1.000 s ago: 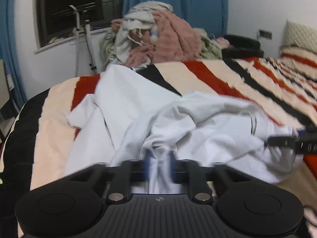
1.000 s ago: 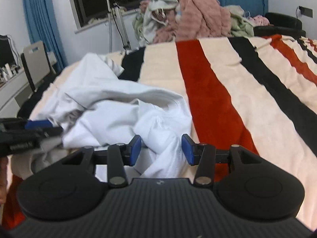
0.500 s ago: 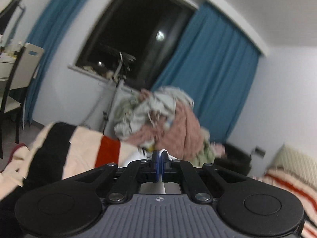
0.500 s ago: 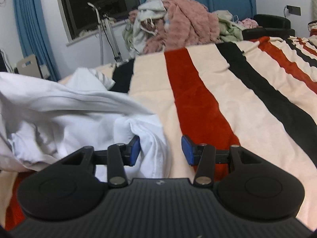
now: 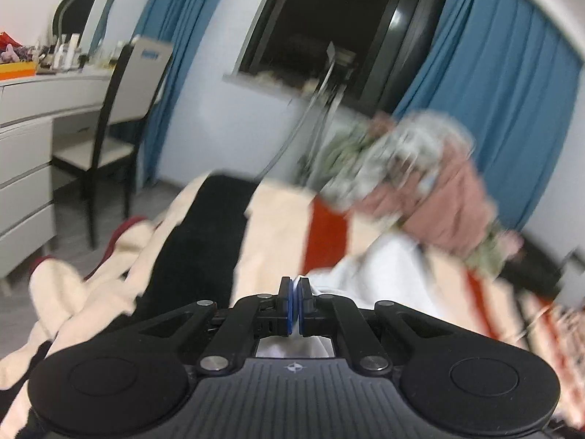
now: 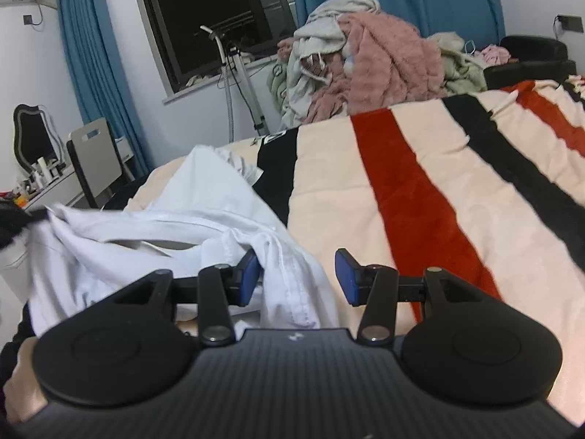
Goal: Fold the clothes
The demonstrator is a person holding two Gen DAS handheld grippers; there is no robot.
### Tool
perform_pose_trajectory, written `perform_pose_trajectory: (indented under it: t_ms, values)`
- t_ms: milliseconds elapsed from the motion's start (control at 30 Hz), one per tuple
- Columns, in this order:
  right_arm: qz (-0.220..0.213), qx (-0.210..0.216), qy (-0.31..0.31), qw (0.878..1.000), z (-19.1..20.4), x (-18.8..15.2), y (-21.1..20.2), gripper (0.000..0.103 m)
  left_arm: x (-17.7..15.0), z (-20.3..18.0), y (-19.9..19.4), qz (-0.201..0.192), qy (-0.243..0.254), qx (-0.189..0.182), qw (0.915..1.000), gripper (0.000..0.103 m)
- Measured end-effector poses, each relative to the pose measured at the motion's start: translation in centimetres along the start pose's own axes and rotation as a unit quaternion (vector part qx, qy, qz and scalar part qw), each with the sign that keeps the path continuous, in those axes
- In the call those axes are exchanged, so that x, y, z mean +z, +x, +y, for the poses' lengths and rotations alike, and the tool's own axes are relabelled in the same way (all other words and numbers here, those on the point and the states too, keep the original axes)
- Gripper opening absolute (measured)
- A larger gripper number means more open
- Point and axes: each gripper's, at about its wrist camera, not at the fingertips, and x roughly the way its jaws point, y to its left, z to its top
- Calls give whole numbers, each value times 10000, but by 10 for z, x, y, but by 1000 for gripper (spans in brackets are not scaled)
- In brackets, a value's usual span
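Left hand-held gripper (image 5: 295, 301) clenched on a raised edge of the crumpled white cotton shirt (image 6: 153, 234). The shirt lies bunched on the striped fleece bed blanket (image 6: 431, 197). Right hand-held gripper (image 6: 298, 276) spread, straddling a hem. Likely spreading stage; next: pinch hem, pull flat.

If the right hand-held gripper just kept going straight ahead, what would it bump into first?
Probably the white shirt: a fold already lies between the open right hand-held gripper fingers. Beyond it comes the striped blanket; depth is unclear.
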Motion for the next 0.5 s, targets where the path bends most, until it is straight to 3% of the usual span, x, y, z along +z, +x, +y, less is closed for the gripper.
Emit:
perform_pose_trajectory:
  t_ms: [100,167,267,333,500]
  values:
    - [-271,-27,-126,9996,6,1,-7,48,-9,-1,20,262,223,196,9992,6]
    - [-637,-45,-225,9977,11,2,-17,48,-11,-4,21,324,374,263,9984,15]
    - [-1077,-116,-322,9936,15,4,-28,48,-13,-8,8,167,570,245,9979,37]
    - [-1079,-111,-356,9935,17,5,-27,49,-19,-21,1,42,988,125,9950,49]
    - [-667,19,-566,9962,24,-1,-16,49,-34,-54,-18,-269,2022,-174,9788,52]
